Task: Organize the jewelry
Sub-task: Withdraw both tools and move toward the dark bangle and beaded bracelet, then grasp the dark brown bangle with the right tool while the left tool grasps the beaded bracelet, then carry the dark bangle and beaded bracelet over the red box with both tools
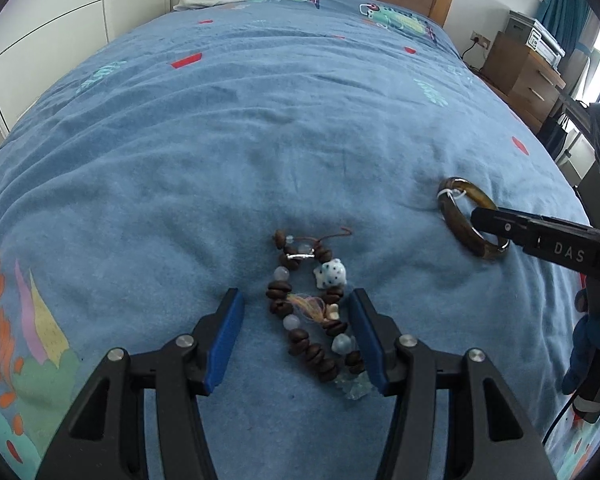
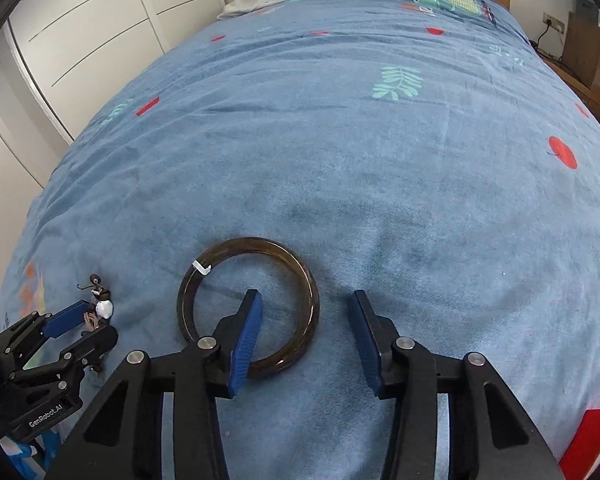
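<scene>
Lying on one bedspread [image 1: 260, 140]: one beaded bracelet [image 1: 312, 312] inside the wide left claw [image 1: 296, 340], one bangle [image 2: 248, 308] rim between the unclosed right claw [image 2: 306, 336].

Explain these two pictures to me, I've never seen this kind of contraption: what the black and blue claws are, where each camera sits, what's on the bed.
They are two hand-held pinchers, each carrying a camera that looks along its fingers. One picture is from the left gripper, the other from the right gripper. On the blue bedspread lie a beaded bracelet and a brown bangle. The left one straddles the bracelet, open. The right has one finger inside the bangle, one outside, not yet pinching. Nothing is held.
</scene>
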`<state>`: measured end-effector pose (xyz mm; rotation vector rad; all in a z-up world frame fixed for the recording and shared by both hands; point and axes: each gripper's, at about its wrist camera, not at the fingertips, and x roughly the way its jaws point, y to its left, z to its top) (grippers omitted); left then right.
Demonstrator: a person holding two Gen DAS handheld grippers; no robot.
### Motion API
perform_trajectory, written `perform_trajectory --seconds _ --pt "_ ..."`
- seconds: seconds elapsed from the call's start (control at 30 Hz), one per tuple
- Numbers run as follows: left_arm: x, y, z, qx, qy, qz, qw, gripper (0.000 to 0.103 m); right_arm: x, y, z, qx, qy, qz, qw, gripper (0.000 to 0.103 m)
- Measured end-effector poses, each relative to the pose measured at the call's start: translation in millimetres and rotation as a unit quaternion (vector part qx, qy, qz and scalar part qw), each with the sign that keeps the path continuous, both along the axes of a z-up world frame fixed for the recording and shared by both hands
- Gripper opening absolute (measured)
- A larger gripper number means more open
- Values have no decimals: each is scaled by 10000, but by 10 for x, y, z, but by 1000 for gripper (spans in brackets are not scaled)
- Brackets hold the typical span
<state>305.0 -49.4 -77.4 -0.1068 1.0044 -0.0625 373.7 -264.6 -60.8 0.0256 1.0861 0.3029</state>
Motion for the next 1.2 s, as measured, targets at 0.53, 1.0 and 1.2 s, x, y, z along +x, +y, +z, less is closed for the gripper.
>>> perform_trajectory --seconds 0.53,1.0,1.2 --pt "-76 13 46 -37 0 51 10000 16 -377 60 89 354 -231 105 9991 10" --pt "-612 -69 563 -288 -286 -238 9989 8 -1156 -62 613 631 -569 -36 9964 10" --pt "-911 -182 889 -314 -510 -440 9972 8 -1577 -221 880 707 -774 -222 9942 10"
